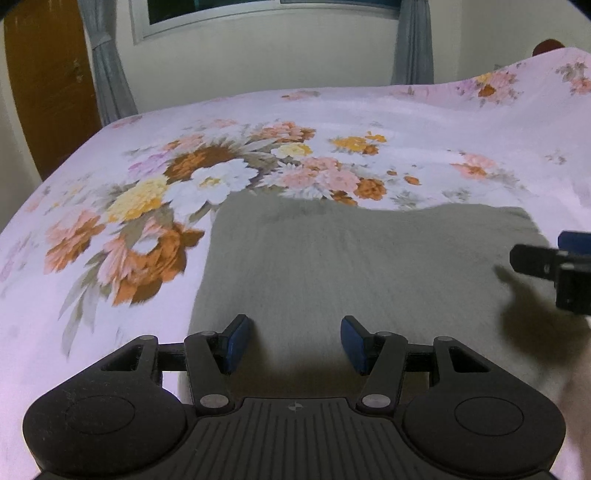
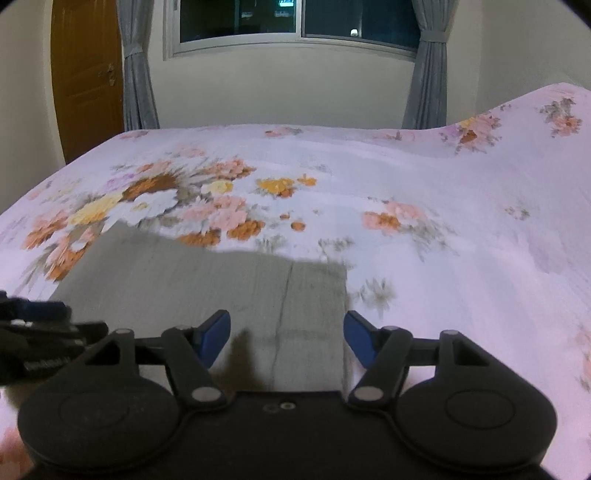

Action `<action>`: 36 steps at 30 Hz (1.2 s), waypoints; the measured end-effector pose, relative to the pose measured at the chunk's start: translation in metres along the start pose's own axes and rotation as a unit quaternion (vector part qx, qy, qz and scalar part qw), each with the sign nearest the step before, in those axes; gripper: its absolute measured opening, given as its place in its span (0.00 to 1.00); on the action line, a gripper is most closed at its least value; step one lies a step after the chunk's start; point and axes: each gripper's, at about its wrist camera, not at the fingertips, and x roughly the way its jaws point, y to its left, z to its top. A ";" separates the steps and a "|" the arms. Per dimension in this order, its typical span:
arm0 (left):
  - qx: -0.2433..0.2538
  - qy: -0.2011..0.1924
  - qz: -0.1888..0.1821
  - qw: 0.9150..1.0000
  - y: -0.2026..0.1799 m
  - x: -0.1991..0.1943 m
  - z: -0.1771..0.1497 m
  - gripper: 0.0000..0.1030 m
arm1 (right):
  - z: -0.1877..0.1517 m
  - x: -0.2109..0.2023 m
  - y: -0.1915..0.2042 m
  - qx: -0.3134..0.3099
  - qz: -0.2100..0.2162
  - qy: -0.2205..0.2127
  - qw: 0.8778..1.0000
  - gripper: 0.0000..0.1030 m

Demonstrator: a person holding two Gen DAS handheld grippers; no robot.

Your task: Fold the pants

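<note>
The grey pants (image 1: pixel 354 266) lie flat in a folded rectangle on the flowered bed sheet (image 1: pixel 369 118). My left gripper (image 1: pixel 295 341) is open and empty, a little above the near left part of the pants. My right gripper (image 2: pixel 287 334) is open and empty over the near right edge of the pants (image 2: pixel 207 280). A seam runs down the pants between its fingers. The right gripper also shows at the right edge of the left wrist view (image 1: pixel 554 266). The left gripper shows at the left edge of the right wrist view (image 2: pixel 40 332).
The sheet rises in a hump at the far right (image 2: pixel 535 122). Behind the bed are a wall, a dark window (image 2: pixel 295 22), grey curtains (image 2: pixel 138 74) and a brown door (image 2: pixel 86 74) at the left.
</note>
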 end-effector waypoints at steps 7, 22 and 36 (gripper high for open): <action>-0.002 -0.001 0.004 1.000 -0.005 0.043 0.030 0.54 | -0.004 0.062 -0.006 0.011 -0.012 0.056 0.998 0.70; -0.002 0.008 -0.026 1.000 0.001 -0.042 -0.047 0.54 | -0.031 -0.050 0.008 0.009 0.023 -0.010 1.000 0.66; -0.038 -0.028 -0.024 0.999 0.013 -0.141 -0.070 0.54 | -0.061 -0.114 0.007 0.055 0.030 0.004 0.998 0.70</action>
